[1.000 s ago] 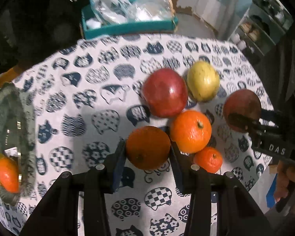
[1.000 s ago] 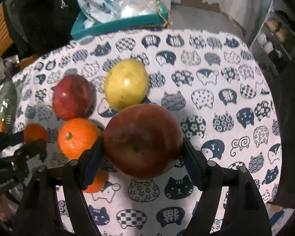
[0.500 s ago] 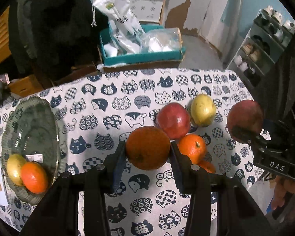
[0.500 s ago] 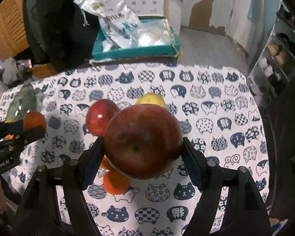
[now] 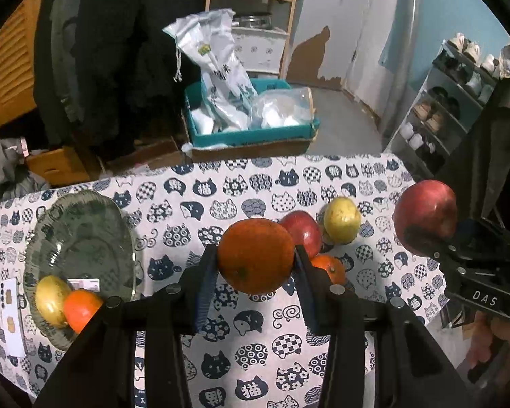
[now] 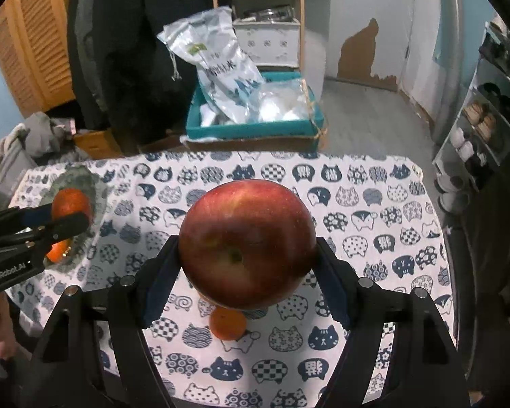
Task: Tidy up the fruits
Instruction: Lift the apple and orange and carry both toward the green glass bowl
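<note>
My left gripper is shut on a large orange and holds it high above the table. My right gripper is shut on a big red apple, also held high; it shows at the right of the left wrist view. On the cat-print tablecloth lie a red apple, a yellow fruit and a small orange. A glass bowl at the left holds a yellow fruit and an orange.
A teal box with plastic bags stands beyond the table's far edge. A shoe rack is at the right. A small orange lies under the held apple. A white card lies left of the bowl.
Both grippers have risen with their fruit, so the table and remaining fruit look smaller and farther. The bowl has come fully into the left wrist view.
</note>
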### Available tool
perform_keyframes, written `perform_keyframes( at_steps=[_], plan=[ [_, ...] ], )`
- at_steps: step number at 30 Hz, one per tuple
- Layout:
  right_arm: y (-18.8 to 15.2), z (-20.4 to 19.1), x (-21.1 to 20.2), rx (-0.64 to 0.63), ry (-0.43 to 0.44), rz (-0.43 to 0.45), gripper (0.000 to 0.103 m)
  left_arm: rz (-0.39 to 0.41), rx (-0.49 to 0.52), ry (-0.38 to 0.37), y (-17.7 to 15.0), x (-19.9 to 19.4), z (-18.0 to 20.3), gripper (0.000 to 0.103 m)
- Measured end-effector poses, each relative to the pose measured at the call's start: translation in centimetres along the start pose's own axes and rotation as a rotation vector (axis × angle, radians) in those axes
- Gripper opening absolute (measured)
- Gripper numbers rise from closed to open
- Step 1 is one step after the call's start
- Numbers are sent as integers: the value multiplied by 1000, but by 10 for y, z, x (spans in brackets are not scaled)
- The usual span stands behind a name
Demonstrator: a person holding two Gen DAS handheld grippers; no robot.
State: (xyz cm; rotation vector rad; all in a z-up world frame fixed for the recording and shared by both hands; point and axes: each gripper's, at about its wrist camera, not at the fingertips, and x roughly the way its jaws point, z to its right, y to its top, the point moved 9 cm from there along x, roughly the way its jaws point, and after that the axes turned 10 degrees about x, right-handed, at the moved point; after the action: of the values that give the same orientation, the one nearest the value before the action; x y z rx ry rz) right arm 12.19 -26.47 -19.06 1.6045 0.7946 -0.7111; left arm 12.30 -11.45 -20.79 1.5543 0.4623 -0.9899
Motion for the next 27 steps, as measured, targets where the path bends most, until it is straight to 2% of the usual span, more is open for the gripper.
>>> perform_keyframes(
  at_steps=[16,27],
  plan=[
    [26,-54,-44,-73,92,110,76,115,-15,78,17,-58,-37,44],
    [36,-101,-49,-127,145,128,76,153,-57,123,15,-81,-69,44]
  ],
)
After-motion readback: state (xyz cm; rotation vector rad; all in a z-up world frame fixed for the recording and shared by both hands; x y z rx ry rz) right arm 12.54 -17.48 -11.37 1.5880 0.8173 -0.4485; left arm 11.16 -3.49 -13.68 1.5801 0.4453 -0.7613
